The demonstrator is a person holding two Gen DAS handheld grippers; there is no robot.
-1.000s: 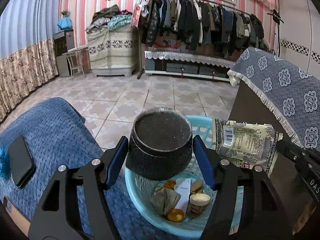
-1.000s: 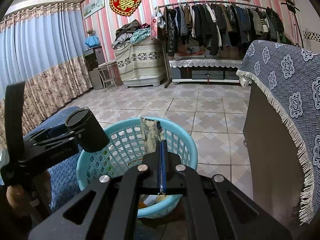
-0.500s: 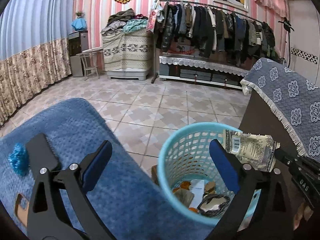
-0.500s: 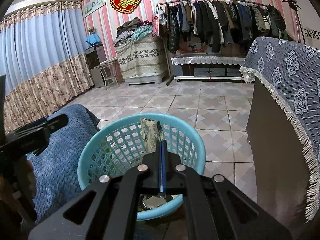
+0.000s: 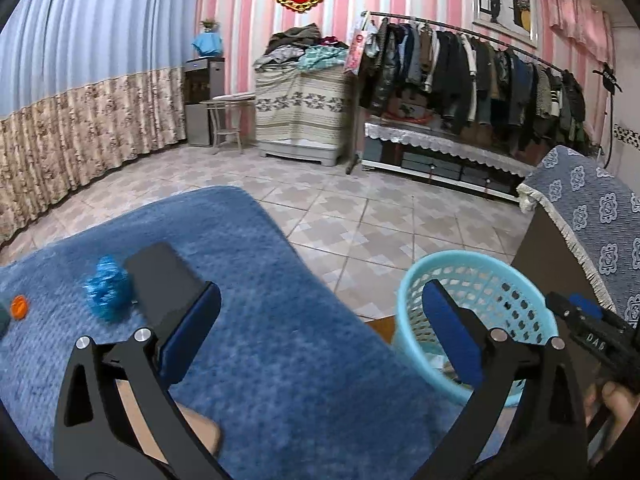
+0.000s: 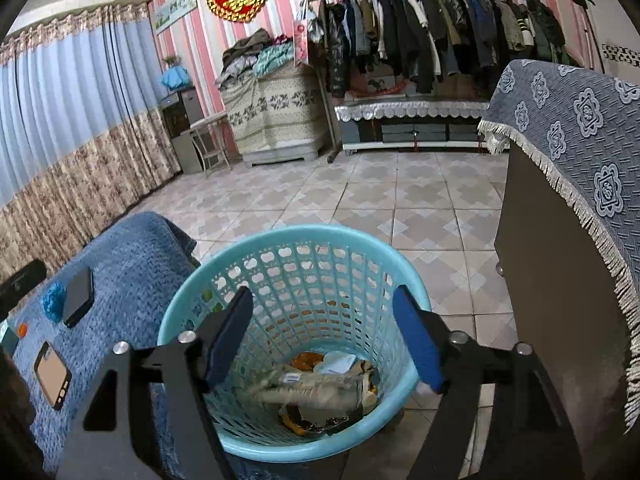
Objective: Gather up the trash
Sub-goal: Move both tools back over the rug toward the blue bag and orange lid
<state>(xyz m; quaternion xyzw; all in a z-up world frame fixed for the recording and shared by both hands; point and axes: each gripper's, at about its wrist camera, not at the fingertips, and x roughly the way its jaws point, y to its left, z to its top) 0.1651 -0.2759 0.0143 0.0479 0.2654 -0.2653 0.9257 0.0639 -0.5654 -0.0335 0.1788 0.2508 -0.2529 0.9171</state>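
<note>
My left gripper (image 5: 320,332) is right in front of me, jaws spread wide with nothing between the blue pads, hanging over the blue blanket (image 5: 260,360). My right gripper (image 6: 324,340) is just as wide apart and empty, poised directly above the turquoise basket (image 6: 192,304). Down in the basket lies the pale wrapper (image 6: 308,390), smeared by blur; it stretches roughly left to right across the bottom on top of other scraps (image 6: 308,360), which I can't identify, and my own fingers cut off the basket's near sides. On the blanket, a crumpled blue wrapper (image 5: 107,288) sits just beside a black phone (image 5: 160,280), whose near end is hidden behind my left finger; its long side runs away from me toward the floor. A small orange cap (image 5: 19,306) lies further left, near the frame edge. A second phone (image 6: 51,376) shows face-up in the right view, closer to me. Past the blanket, tiled floor (image 6: 360,200), then a dark cabinet (image 6: 560,280) under a fringed grey-blue cloth (image 6: 580,128), and a clothes rail (image 5: 460,64) along the striped wall.
</note>
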